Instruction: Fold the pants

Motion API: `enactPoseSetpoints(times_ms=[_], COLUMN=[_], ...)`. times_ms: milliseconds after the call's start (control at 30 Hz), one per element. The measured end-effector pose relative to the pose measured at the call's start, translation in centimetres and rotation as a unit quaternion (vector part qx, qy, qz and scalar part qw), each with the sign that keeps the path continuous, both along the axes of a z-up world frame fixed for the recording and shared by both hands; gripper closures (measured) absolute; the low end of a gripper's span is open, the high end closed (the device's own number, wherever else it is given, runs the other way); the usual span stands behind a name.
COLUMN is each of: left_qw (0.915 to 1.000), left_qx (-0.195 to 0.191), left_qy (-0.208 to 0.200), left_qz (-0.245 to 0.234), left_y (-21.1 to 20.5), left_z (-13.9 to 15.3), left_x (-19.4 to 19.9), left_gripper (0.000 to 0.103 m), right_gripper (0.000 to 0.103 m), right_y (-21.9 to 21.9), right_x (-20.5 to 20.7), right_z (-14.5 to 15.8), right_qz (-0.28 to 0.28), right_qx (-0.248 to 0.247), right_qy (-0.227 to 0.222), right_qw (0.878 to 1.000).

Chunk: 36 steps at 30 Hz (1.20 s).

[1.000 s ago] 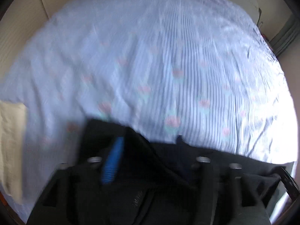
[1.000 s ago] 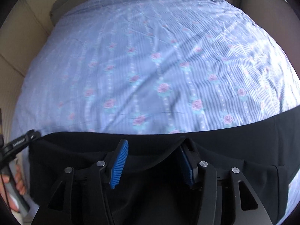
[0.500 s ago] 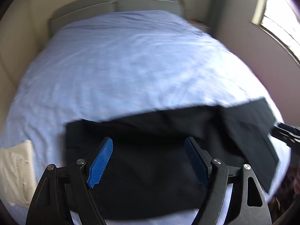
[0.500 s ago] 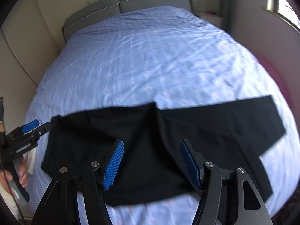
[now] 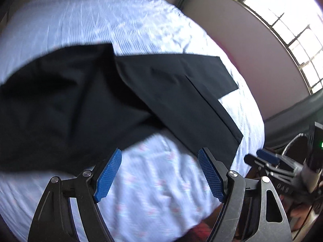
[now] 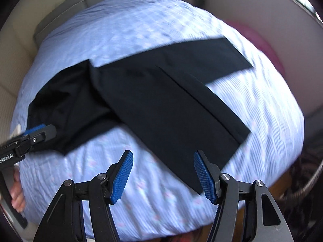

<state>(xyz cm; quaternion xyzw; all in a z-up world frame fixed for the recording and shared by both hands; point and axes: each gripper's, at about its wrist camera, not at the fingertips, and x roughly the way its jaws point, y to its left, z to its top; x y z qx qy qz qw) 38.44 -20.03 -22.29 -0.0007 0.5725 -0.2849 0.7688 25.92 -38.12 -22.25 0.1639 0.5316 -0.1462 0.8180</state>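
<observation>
Black pants (image 5: 97, 100) lie spread on the bed, waist part at the left, two legs fanned out to the right; they also show in the right wrist view (image 6: 161, 104). My left gripper (image 5: 159, 171) is open and empty, held above the bed just short of the pants' near edge. My right gripper (image 6: 163, 171) is open and empty, above the sheet near the lower leg's hem. The left gripper's tip appears at the left of the right wrist view (image 6: 38, 133); the right gripper appears at the right of the left wrist view (image 5: 264, 159).
The bed has a light blue striped sheet with small pink flowers (image 6: 141, 30). A grey headboard (image 6: 60, 18) is at the far end. A window (image 5: 286, 28) and wall stand on the right. The bed's near edge (image 6: 181, 227) is just below the grippers.
Both grippers let go of the pants, opened, and pulled back and up. The pants now lie on the bed; the views swung toward the legs on the right.
</observation>
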Motion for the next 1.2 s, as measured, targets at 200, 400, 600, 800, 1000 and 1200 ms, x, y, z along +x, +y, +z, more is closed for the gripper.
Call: enactPoseSetpoints(times_ms=[200,400,600,800,1000,1200], left_qw=[0.9957,0.9890,0.9765,0.9778,0.9835,0.9963], left_qx=[0.032,0.041,0.058,0.051,0.020,-0.033], left_qy=[0.066,0.099,0.142,0.146,0.141,0.059], left_qz=[0.057,0.102,0.151,0.141,0.111,0.054], left_y=[-5.3,-9.1,-10.9,-11.9,-14.1,-20.0], left_z=[-4.7,-9.3,-14.1,-14.3,-9.4,-0.4], left_x=[-1.5,-0.5,1.1,1.1,1.9,4.9], left_gripper=[0.027,0.033,0.039,0.070,0.098,0.098], right_gripper=[0.040,0.040,0.040,0.045,0.096,0.097], right_y=[-7.8,-15.2,-19.7,-20.8,-22.7,-28.0], right_x=[-3.2,-2.9,-1.8,-0.2,0.6,1.6], right_z=[-4.7,-9.7,-13.7,-15.5,-14.3,-7.9], right_qz=[-0.043,-0.047,-0.070,-0.066,-0.056,-0.094], right_qx=[0.042,0.091,0.154,0.175,0.207,0.200], right_qy=[0.013,0.040,0.040,0.040,0.039,-0.019], right_qw=[0.998,0.994,0.985,0.982,0.976,0.975])
